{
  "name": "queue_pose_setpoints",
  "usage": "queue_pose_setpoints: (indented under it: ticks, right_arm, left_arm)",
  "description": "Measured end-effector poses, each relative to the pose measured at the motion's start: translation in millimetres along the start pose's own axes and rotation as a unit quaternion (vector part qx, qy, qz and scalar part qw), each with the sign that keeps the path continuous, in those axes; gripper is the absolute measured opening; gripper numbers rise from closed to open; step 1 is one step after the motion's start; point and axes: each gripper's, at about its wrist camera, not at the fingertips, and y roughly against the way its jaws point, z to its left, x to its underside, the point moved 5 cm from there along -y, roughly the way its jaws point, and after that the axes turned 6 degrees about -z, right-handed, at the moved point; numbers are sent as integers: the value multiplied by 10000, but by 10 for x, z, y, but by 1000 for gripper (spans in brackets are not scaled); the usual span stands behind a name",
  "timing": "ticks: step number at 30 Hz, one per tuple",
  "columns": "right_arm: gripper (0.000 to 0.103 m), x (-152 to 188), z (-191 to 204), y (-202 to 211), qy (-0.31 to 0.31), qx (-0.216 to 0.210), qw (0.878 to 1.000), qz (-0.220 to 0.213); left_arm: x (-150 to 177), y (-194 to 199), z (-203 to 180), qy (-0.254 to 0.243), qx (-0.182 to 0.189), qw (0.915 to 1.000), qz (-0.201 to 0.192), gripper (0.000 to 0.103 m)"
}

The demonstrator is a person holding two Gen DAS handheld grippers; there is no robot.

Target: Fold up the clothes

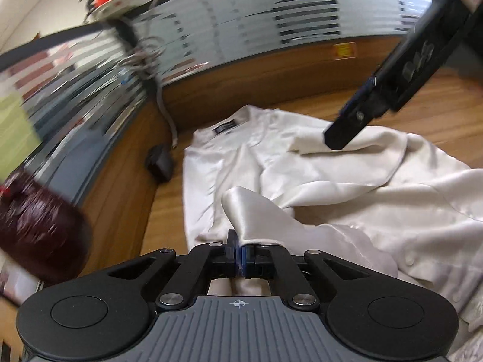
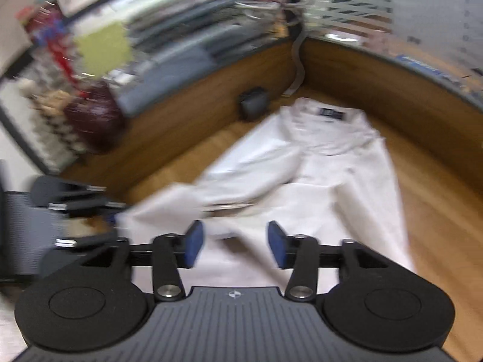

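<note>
A cream satin shirt (image 1: 332, 181) lies crumpled on the wooden table (image 1: 437, 114), its collar with a dark label (image 1: 225, 128) at the far end. My left gripper (image 1: 240, 256) is shut on a raised fold of the shirt's near edge. In the left wrist view, the right gripper (image 1: 347, 126) hangs above the shirt's far right part. In the right wrist view the shirt (image 2: 317, 187) stretches away from me, blurred, label (image 2: 332, 113) far off. My right gripper (image 2: 236, 247) stands open above the cloth, nothing pressed between its blue pads (image 2: 194, 246). The left gripper (image 2: 78, 205) shows at the left edge.
A wooden partition (image 1: 271, 81) with glass above walls the table's far side and left corner. A small black box (image 1: 160, 163) sits in that corner beside a hanging grey cable (image 1: 169, 114). A dark red round object (image 1: 39, 226) stands on the left ledge.
</note>
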Motion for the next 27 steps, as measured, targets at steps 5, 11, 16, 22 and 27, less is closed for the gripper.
queue_pose_setpoints:
  ticks: [5,11,16,22,27]
  right_arm:
    - [64,188,-32,-540,499,454,9961,564]
    - [66,437,125,-1022,1163,662,9854,1056]
    - [60,457,44,-1150,1271,988,9819,1002]
    - [11,435,-193,-1131,891,1045,9857,974]
    - [2,408,-433,-858,831,1563,9812,771]
  left_arm:
    - [25,137,111,171,-280,9995,-13,4]
    - [39,286,219,293,-527,9982,-52,4]
    - [42,397,255,343,-654,9972,-111,4]
    - [5,493,302,363,-795,9960,-196,4]
    - [-68,521,398,397,-999,9940,-211,4]
